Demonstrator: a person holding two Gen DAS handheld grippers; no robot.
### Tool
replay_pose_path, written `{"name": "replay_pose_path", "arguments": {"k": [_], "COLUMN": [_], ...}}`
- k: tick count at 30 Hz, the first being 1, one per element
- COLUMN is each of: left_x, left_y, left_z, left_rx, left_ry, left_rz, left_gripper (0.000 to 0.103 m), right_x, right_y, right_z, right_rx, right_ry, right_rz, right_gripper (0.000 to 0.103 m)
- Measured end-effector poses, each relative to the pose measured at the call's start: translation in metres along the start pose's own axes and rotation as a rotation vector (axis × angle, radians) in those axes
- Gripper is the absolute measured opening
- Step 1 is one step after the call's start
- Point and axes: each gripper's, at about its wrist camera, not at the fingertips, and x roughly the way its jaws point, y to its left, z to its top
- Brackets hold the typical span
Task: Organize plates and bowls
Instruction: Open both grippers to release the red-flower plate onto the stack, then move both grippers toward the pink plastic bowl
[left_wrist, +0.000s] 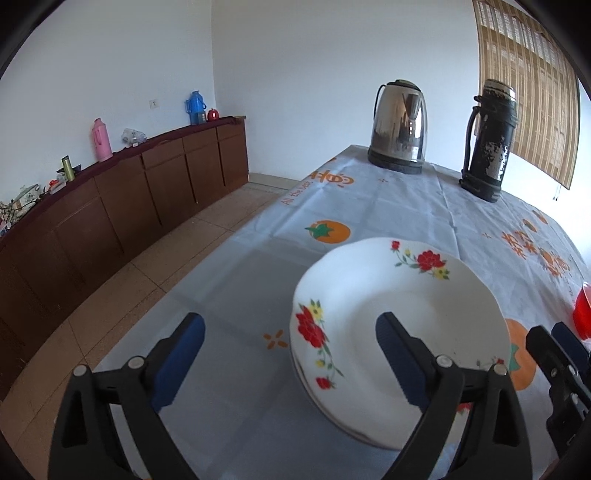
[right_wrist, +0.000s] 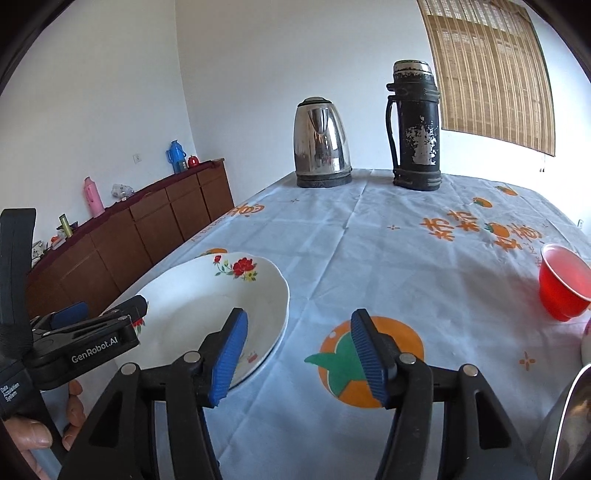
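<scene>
The left gripper (right_wrist: 107, 314) carries white lettering that reads "GenRobot.AI", and a second label on its handle reads "Data Acquisition System". The pale blue tablecloth (right_wrist: 369, 251) has orange characters, orange fruit prints and a line along its edge that begins "All the best".

The plates (left_wrist: 388, 325) are white with red and yellow flowers on the rim. They lie flat and face up near the table's left edge, well in front of the steel kettle (left_wrist: 399, 129); a second rim shows under the top one, so it is a stack. Being round, they have no long axis.

The left gripper (left_wrist: 290, 349) is released, its jaws spread wide: one blue pad hangs over the plate's hollow, the other over bare cloth to the side, and neither presses on the plate. The right gripper (right_wrist: 297, 354) is also released, with nothing between its jaws; its left pad is above the plate's near rim, its right pad over an orange fruit print.

A red bowl (right_wrist: 563, 284) stands far right of the kettle, nearer the camera. A dark, worn flask (right_wrist: 415, 125) stands just right of the kettle.
</scene>
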Motion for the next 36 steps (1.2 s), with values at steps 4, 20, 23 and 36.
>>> {"name": "replay_pose_path", "arguments": {"k": [4, 20, 23, 36], "left_x": [-0.006, -0.039, -0.046, -0.069], "left_y": [-0.004, -0.033, -0.043, -0.079], "left_z": [-0.004, -0.024, -0.027, -0.044], "left_rx": [0.010, 0.091, 0.103, 0.162], "left_ry": [0.002, -0.012, -0.015, -0.008], "left_rz": [-0.001, 0.002, -0.013, -0.103], "left_gripper": [0.096, 0.096, 0.096, 0.096], "right_x": [-0.010, -0.061, -0.072, -0.107], "right_y": [-0.003, -0.017, -0.021, -0.038], "right_z": [-0.001, -0.014, -0.017, -0.028], "right_rx": [0.004, -0.002, -0.010, -0.013], "right_ry": [-0.014, -0.058, -0.066, -0.082], "right_rz": [-0.001, -0.025, -0.038, -0.072], "right_gripper": [0.061, 0.061, 0.061, 0.061]}}
